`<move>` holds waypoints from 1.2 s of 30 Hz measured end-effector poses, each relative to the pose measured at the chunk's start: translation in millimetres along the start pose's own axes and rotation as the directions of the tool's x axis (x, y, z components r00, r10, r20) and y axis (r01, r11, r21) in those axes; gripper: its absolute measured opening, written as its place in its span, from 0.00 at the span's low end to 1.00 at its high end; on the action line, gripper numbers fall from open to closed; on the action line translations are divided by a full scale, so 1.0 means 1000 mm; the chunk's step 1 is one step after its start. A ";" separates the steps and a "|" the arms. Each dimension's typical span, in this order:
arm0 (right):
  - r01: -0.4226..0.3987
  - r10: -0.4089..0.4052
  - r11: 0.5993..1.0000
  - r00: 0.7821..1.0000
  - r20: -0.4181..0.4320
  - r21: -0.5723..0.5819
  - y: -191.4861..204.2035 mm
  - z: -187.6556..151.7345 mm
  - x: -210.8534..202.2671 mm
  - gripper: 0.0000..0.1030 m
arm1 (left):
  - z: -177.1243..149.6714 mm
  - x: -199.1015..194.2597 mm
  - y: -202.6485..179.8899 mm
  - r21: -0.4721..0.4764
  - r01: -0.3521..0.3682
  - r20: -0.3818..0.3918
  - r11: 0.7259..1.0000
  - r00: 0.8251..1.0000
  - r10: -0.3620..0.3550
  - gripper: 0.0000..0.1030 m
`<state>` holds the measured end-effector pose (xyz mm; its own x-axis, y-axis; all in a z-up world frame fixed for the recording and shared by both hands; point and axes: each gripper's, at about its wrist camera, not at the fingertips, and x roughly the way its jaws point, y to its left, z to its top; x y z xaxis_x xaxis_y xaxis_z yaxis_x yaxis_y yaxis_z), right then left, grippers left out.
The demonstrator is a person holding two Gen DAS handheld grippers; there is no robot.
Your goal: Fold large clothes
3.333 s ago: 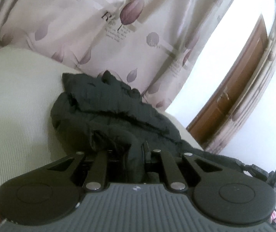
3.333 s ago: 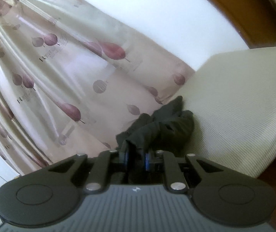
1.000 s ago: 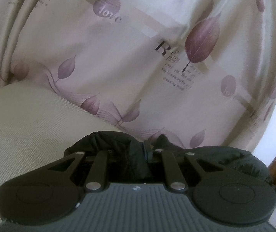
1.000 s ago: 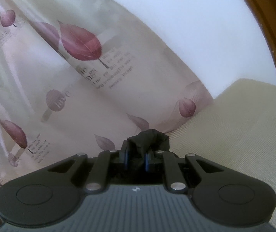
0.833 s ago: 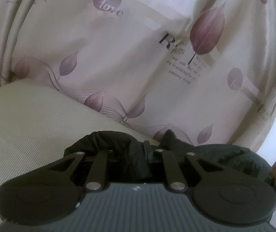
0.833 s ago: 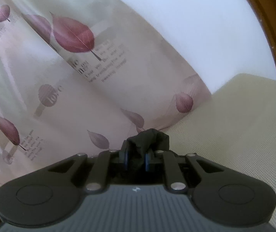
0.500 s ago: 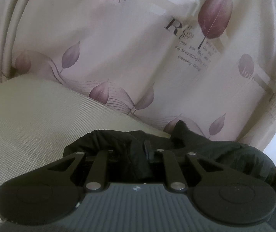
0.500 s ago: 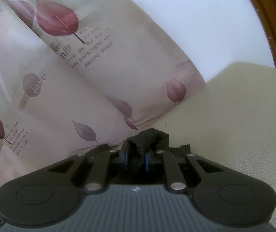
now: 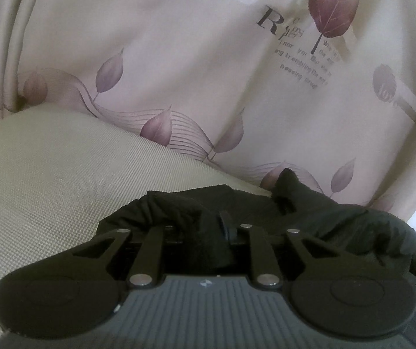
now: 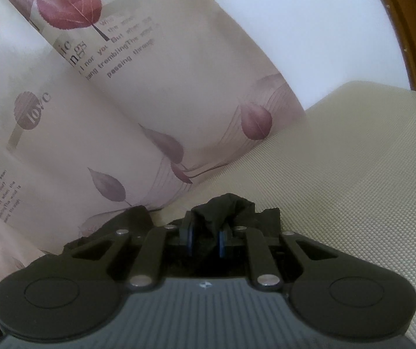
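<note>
A black garment [image 9: 339,218] lies bunched on the beige mattress [image 9: 47,174] close to the curtain. My left gripper [image 9: 216,226] is shut on a fold of it; the cloth covers its fingertips. In the right wrist view my right gripper [image 10: 206,232] is shut on another bunch of the same black garment [image 10: 225,206], which sticks up between its blue-edged fingers. More black cloth trails to the left of the right gripper, toward the curtain. Both grippers sit low over the mattress [image 10: 353,174].
A pale curtain [image 9: 208,72] printed with purple leaves and text hangs right behind the mattress, also in the right wrist view [image 10: 91,116]. A white wall [image 10: 295,14] and a brown wooden frame [image 10: 411,29] stand at the far right.
Both grippers have moved down and closer to the mattress, still holding the garment. More black cloth now shows spread beside each gripper.
</note>
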<state>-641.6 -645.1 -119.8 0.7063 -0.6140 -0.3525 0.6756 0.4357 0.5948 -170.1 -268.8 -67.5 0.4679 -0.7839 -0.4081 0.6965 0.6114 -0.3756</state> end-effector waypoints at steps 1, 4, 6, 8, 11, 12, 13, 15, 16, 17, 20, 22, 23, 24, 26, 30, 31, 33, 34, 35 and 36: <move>0.003 -0.003 1.000 1.000 -0.001 -0.005 0.000 -0.001 0.001 0.15 | -0.001 0.001 0.000 0.003 -0.002 -0.001 1.000 1.000 0.002 0.24; 0.010 -0.010 1.000 1.000 -0.005 -0.012 0.000 -0.002 0.005 0.15 | -0.003 0.004 0.001 0.005 -0.005 -0.003 1.000 1.000 0.005 0.24; 0.015 -0.016 1.000 1.000 -0.004 -0.018 -0.001 -0.003 0.007 0.15 | -0.004 0.006 0.001 0.002 -0.005 -0.007 1.000 1.000 0.005 0.24; 0.022 -0.022 0.999 1.000 -0.005 -0.034 -0.001 -0.005 0.009 0.15 | -0.005 0.009 0.002 -0.004 -0.005 -0.014 1.000 1.000 0.005 0.24; 0.030 -0.031 0.999 1.000 -0.006 -0.041 -0.001 -0.008 0.012 0.15 | -0.007 0.012 0.003 -0.010 -0.007 -0.023 1.000 1.000 0.007 0.24; 0.032 -0.032 0.999 0.999 -0.008 -0.041 -0.002 -0.009 0.013 0.15 | -0.007 0.013 0.003 -0.015 -0.007 -0.027 1.000 1.000 0.007 0.25; 0.033 -0.034 0.999 0.999 -0.011 -0.039 -0.003 -0.009 0.014 0.15 | -0.008 0.015 0.004 -0.022 -0.006 -0.031 1.000 0.999 0.005 0.25; 0.036 -0.037 0.999 0.999 -0.017 -0.034 -0.005 -0.011 0.016 0.15 | -0.009 0.017 0.006 -0.032 -0.006 -0.037 0.999 0.999 0.005 0.25; 0.037 -0.038 0.999 0.999 -0.021 -0.035 -0.006 -0.012 0.017 0.15 | -0.010 0.018 0.006 -0.037 -0.007 -0.041 0.999 0.999 0.005 0.25; 0.041 -0.042 0.999 0.999 -0.027 -0.036 -0.007 -0.013 0.019 0.15 | -0.011 0.019 0.006 -0.038 -0.007 -0.044 0.999 0.999 0.005 0.25; 0.055 -0.056 0.998 0.998 -0.041 -0.035 -0.007 -0.016 0.023 0.15 | -0.013 0.021 0.007 -0.044 -0.007 -0.051 0.999 0.999 0.005 0.25; 0.066 -0.068 0.997 0.996 -0.051 -0.039 -0.006 -0.017 0.026 0.16 | -0.014 0.023 0.009 -0.064 -0.001 -0.054 0.998 0.999 -0.003 0.26; 0.068 -0.069 0.997 0.996 -0.054 -0.037 -0.006 -0.017 0.027 0.16 | -0.015 0.023 0.011 -0.080 0.006 -0.055 0.997 0.998 -0.011 0.26; 0.064 -0.066 0.997 0.996 -0.054 -0.031 -0.006 -0.018 0.027 0.17 | -0.017 0.023 0.013 -0.097 0.015 -0.054 0.995 0.998 -0.021 0.26; 0.042 -0.042 0.999 0.998 -0.057 0.002 -0.011 -0.016 0.026 0.18 | -0.015 0.019 0.017 -0.145 0.036 -0.046 0.989 0.998 -0.043 0.30; -0.023 0.032 0.992 0.997 -0.071 0.124 -0.026 -0.005 0.020 0.29 | -0.009 0.010 0.021 -0.214 0.068 -0.023 0.974 0.997 -0.075 0.52; -0.034 0.041 0.989 0.998 -0.049 0.146 -0.029 -0.002 0.014 0.37 | -0.006 0.005 0.019 -0.223 0.075 -0.013 0.972 0.997 -0.080 0.57; -0.038 0.031 0.986 0.999 0.043 0.162 -0.028 0.004 -0.005 0.67 | 0.000 -0.006 0.013 -0.220 0.077 0.023 0.973 0.997 -0.074 0.87; -0.042 0.024 0.986 0.994 0.111 0.163 -0.027 0.006 -0.019 0.84 | 0.005 -0.017 0.006 -0.203 0.064 0.066 0.977 0.996 -0.052 0.95; -0.056 0.027 0.985 0.984 0.177 0.164 -0.025 0.009 -0.032 0.86 | 0.008 -0.027 -0.001 -0.187 0.046 0.115 0.981 0.993 -0.025 1.00; -0.074 0.040 0.984 0.978 0.204 0.162 -0.022 0.013 -0.041 0.86 | 0.012 -0.036 -0.006 -0.167 0.044 0.156 0.985 0.988 -0.018 1.00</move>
<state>-688.4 -638.3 -109.4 0.6749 -0.7173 -0.1734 0.5781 0.3677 0.7284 -185.1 -245.8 -40.5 0.5342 -0.8021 -0.2669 0.6159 0.5856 -0.5269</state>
